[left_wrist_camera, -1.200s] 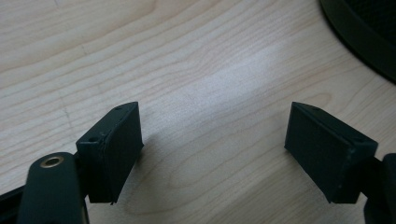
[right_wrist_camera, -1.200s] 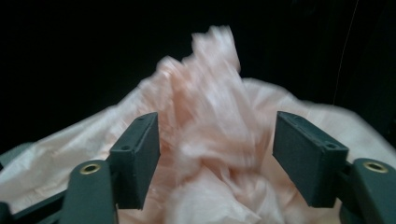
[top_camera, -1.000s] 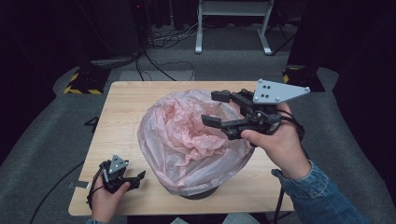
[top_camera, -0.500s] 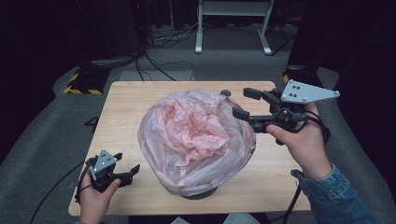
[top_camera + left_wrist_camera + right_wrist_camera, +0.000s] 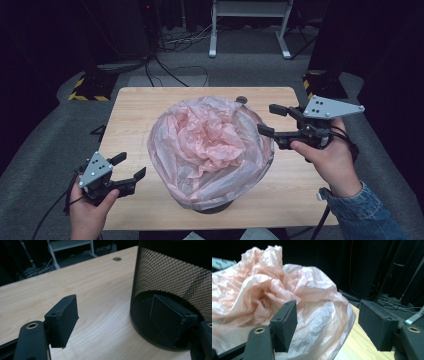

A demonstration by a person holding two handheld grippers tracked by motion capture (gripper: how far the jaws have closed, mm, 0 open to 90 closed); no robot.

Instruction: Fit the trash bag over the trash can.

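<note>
A crumpled pink plastic bag (image 5: 210,145) lines and drapes over a black mesh bin (image 5: 172,277) that stands in the middle of the wooden table (image 5: 145,115). My left gripper (image 5: 129,166) hovers at the table's near left corner, open, with nothing between its jaws; in the left gripper view (image 5: 117,322) it points at the bin's base. My right gripper (image 5: 269,120) is open beside the bag's right edge, apart from it. In the right gripper view (image 5: 329,325) the bag (image 5: 287,295) bulges just beyond the open jaws.
A small round grommet (image 5: 241,99) sits in the tabletop behind the bag. Bare wood shows left and right of the bin. Beyond the table lie floor cables (image 5: 170,70) and a white desk frame (image 5: 250,30). Yellow-black striped blocks (image 5: 90,92) flank the far corners.
My right gripper has drawn back to the right, off the top of the bag. My left gripper has risen and shifted left, away from the bin.
</note>
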